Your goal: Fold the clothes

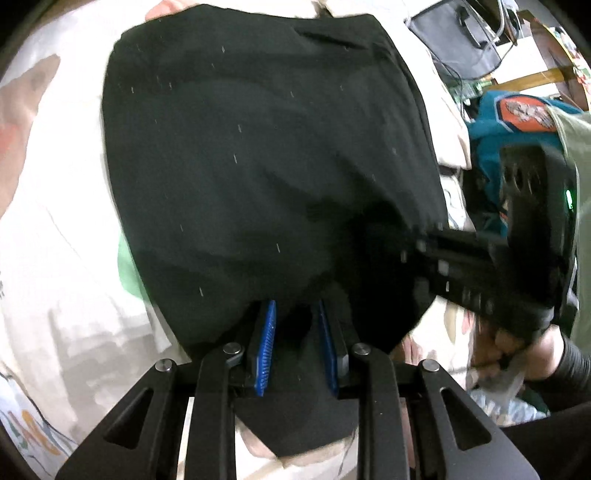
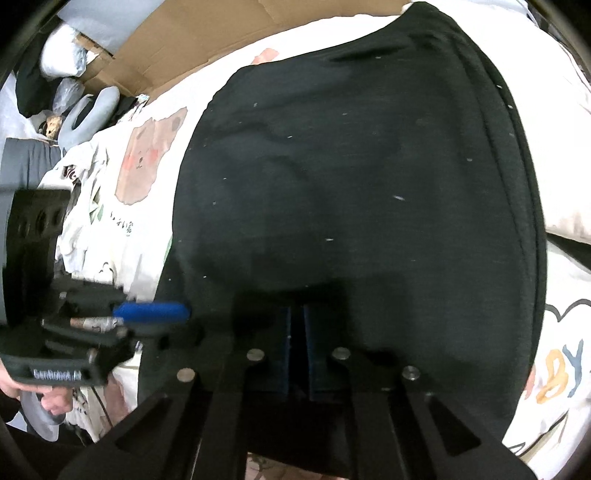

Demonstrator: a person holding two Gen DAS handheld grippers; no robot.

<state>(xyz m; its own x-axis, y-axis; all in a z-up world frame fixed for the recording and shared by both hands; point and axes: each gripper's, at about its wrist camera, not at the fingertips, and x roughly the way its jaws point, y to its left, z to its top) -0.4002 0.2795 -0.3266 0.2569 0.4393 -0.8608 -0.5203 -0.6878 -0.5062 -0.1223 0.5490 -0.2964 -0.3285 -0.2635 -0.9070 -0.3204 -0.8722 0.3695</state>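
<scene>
A black garment (image 1: pixel 258 147) lies spread over a white cartoon-print bed sheet (image 1: pixel 55 258). In the left wrist view my left gripper (image 1: pixel 295 306) is at its near edge. Black cloth is bunched between the blue pads (image 1: pixel 266 332), so the gripper is shut on it. At the garment's right edge my right gripper (image 1: pixel 413 251) comes in from the side, held by a hand (image 1: pixel 517 343). In the right wrist view the garment (image 2: pixel 351 166) fills the frame. My right gripper (image 2: pixel 297 310) has its pads almost together, pinching the near hem. My left gripper (image 2: pixel 173 321) sits at the cloth's left edge.
Flattened cardboard (image 2: pixel 221 33) and a grey neck pillow (image 2: pixel 85 114) lie beyond the bed. A teal garment with an orange patch (image 1: pixel 517 114) and a dark bag (image 1: pixel 454 37) are at the right. A green patch (image 1: pixel 127 266) shows beside the black cloth.
</scene>
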